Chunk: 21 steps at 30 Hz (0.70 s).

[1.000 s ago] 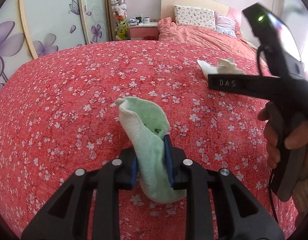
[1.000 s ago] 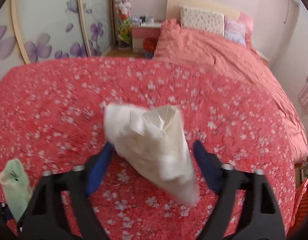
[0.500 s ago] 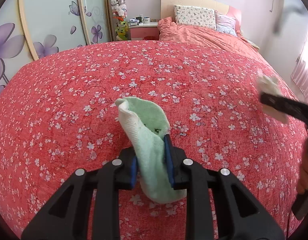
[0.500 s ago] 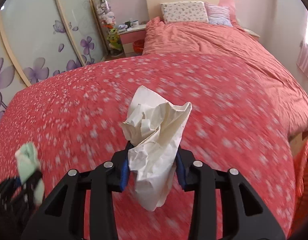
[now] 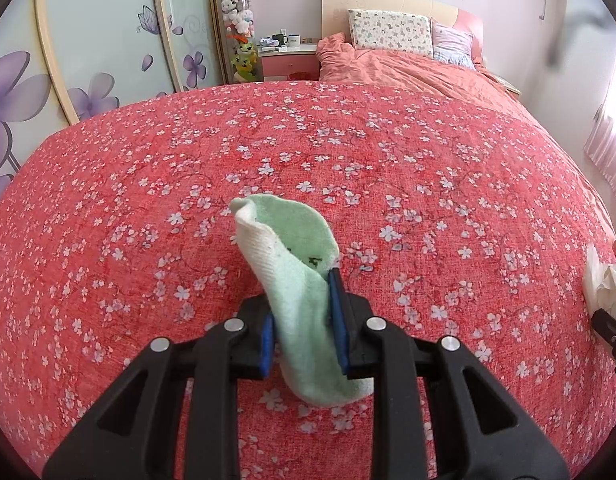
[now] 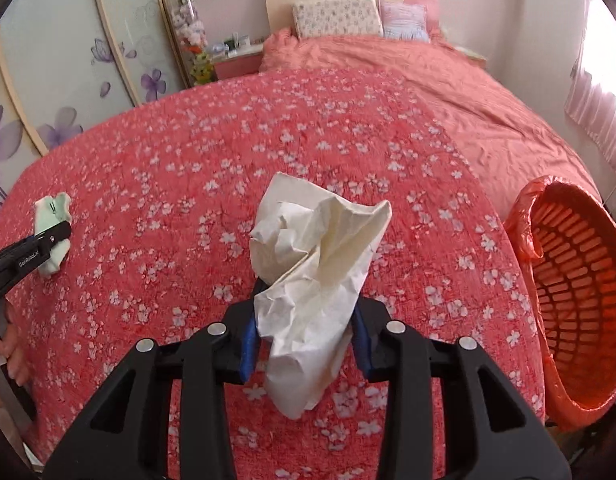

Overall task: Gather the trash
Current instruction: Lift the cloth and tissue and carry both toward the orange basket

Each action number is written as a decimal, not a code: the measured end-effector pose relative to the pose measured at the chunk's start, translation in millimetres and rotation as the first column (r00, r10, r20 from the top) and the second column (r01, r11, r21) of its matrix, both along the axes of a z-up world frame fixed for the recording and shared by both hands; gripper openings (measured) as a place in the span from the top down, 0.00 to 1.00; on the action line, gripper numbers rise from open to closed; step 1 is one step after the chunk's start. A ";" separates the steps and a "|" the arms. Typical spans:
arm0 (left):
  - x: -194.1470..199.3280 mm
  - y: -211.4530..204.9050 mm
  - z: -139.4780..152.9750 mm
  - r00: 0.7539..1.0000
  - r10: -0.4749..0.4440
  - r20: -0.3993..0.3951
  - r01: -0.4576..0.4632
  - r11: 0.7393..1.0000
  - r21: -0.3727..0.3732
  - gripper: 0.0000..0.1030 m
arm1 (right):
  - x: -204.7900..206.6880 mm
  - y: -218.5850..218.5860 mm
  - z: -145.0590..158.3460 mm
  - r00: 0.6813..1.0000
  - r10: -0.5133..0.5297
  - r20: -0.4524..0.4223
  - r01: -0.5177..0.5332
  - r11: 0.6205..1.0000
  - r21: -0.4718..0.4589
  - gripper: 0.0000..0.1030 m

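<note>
A: The right gripper has just been closing and now pinches the crumpled tissue low down, most of it flopping free above the blue pads — light paper like that could slide out on the way over.

B: And the orange basket sits off the bed's right edge, well apart from the tissue. Let go early and it lands on the floral bedspread.

A: The left gripper is nearly shut on the green sock, held upright above the bedspread.

B: That's laundry, I'd judge — binning it would be the mistake.
</note>
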<state>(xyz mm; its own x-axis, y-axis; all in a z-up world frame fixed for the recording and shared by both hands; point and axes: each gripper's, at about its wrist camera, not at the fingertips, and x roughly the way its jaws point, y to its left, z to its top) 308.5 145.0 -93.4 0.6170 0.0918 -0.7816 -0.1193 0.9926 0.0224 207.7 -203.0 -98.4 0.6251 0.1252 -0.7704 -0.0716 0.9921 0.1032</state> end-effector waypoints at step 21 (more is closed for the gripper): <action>-19.6 11.6 4.9 0.998 -0.063 0.019 0.064 0.996 -0.069 0.89 | -18.8 -23.0 0.2 0.999 0.003 0.038 -0.005 0.998 0.063 0.74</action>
<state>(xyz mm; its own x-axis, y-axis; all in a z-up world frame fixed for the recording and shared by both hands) 288.9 156.6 -88.5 0.6331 -0.0019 -0.7741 -0.0558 0.9973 -0.0481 188.9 -226.0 -98.1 0.6529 0.1750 -0.7370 -0.0804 0.9835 0.1623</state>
